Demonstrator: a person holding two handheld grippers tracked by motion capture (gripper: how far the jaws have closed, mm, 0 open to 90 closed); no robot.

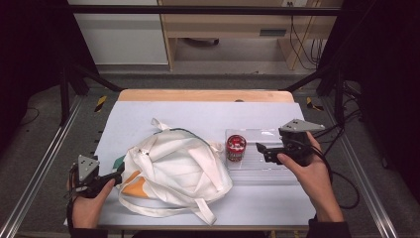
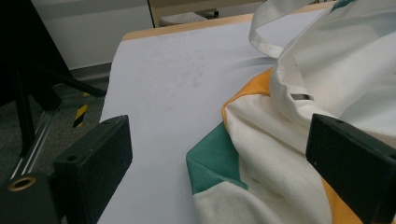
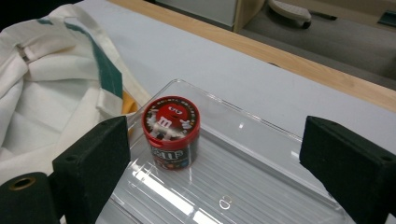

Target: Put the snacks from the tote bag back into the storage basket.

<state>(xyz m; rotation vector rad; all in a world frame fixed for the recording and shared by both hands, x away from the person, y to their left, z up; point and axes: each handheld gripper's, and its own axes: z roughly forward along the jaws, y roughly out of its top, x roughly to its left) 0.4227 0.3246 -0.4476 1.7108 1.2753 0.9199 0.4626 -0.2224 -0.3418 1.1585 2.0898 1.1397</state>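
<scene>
At the left edge of the table [image 1: 198,111], the left gripper [image 1: 118,174] rests low beside the cloth bag [image 1: 173,171]. Its jaws stand wide apart and hold nothing; in the left gripper view the bag's green-and-orange corner [image 2: 212,161] lies between them, with one jaw above the white cloth. Whether that jaw touches the cloth cannot be determined.

The bag lies slumped at the table's middle, straps loose, its mouth facing the far side.

Just right of the bag sits a clear plastic tray [image 1: 267,171]. A red-lidded candy tub [image 1: 236,148] stands upright at the tray's left end, near the bag but apart from it.

The right gripper [image 1: 260,148] hovers over the tray, pointed at the tub. Its jaws are fully spread and empty; in the right gripper view the tub [image 3: 171,133] stands ahead of them, nearer the left one.

Judged step: approach, before any grasp. The work appears to be moving the tub into the bag. The next move calls for the right gripper to advance, straddle the tub below its lid and close, while the left gripper pinches the bag's edge to hold it open.
</scene>
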